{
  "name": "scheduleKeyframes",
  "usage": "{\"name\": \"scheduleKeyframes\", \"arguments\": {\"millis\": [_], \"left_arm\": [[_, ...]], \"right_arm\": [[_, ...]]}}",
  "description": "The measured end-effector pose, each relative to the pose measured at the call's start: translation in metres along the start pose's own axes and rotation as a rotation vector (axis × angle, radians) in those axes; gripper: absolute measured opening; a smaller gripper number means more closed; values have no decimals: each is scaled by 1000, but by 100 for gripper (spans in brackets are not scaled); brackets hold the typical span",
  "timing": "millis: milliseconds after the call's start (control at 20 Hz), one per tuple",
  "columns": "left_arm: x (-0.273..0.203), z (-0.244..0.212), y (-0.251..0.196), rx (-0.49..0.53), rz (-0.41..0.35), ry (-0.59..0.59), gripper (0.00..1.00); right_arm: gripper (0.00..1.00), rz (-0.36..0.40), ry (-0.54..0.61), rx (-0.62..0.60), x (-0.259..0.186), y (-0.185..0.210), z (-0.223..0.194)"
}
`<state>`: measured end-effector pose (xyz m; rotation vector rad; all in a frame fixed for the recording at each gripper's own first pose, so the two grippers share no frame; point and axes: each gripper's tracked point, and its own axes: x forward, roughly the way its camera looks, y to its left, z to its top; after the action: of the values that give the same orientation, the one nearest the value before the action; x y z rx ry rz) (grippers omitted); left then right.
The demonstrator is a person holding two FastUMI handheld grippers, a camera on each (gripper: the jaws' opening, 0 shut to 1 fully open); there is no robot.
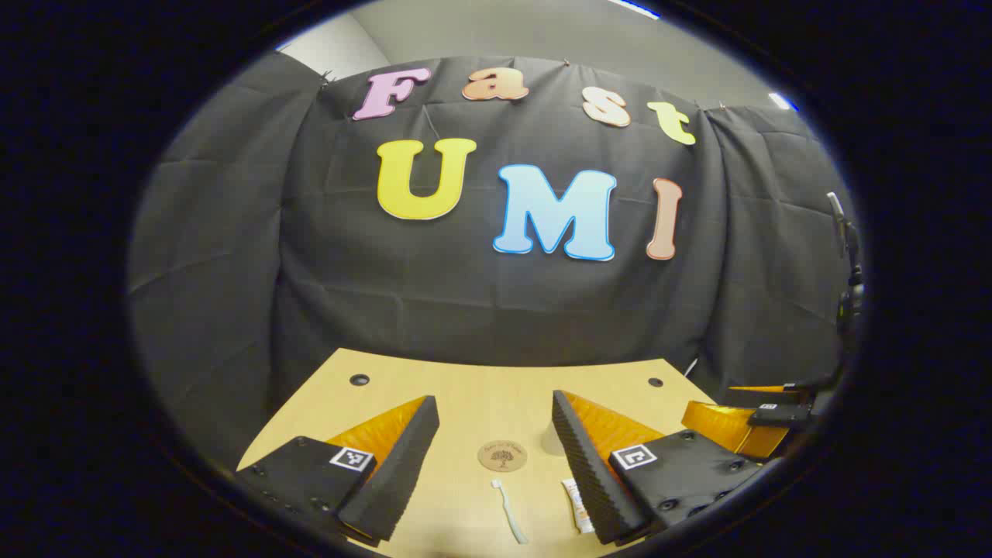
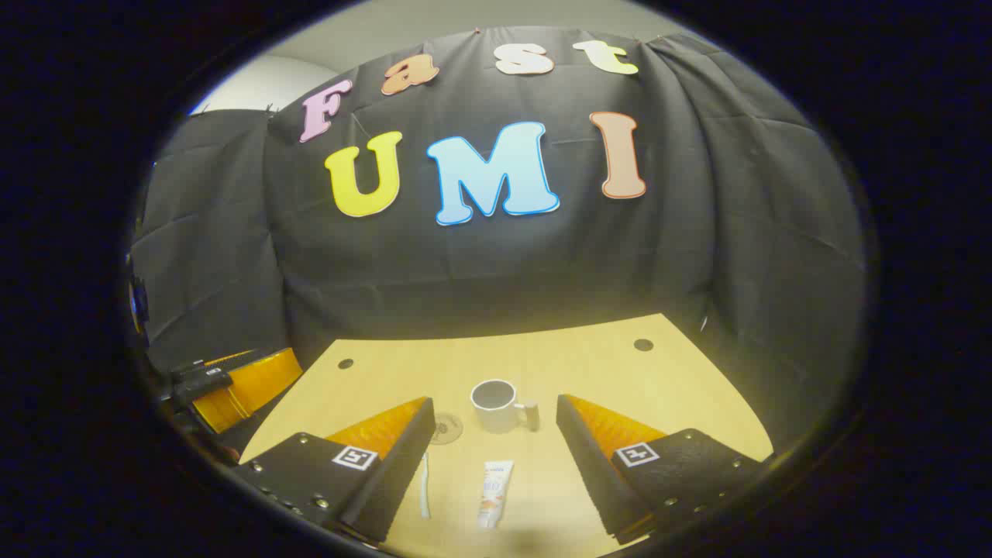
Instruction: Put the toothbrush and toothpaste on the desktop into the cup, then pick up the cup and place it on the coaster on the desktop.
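Going left to right on the table [image 2: 666, 387], the round coaster [image 1: 502, 455] lies bare, awaiting the cup. The slim white toothbrush [image 1: 510, 511] lies flat just near of it, the toothpaste [image 2: 493, 482] tube flat beside that, and the white handled cup [image 2: 500, 405] stands upright beyond, its mouth open for loading. The left tool [image 1: 494, 457] and right tool [image 2: 494, 453] both hover spread wide, holding nothing, probably poised to pick.
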<state>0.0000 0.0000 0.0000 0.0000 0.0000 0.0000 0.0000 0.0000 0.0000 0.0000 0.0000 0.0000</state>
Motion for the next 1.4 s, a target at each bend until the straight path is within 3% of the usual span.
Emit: {"name": "scheduleKeyframes", "arguments": {"millis": [300,800,1000,1100,1150,1400], "left_arm": [[4,-19,-11,-15,-40,69,96],[11,-43,-18,0,-39,141,95],[20,-80,-19,23,-33,257,90],[26,-104,-20,11,-32,325,80],[29,-115,-19,0,-34,360,89],[37,-164,-14,-45,-24,549,87]], "right_arm": [[95,9,29,-34,-2,7,-7],[95,28,85,-25,2,8,-22],[94,22,183,-30,9,4,-48],[85,42,239,-26,13,6,-62],[86,51,262,-20,15,8,-69],[85,43,372,-62,28,0,-103]]}}
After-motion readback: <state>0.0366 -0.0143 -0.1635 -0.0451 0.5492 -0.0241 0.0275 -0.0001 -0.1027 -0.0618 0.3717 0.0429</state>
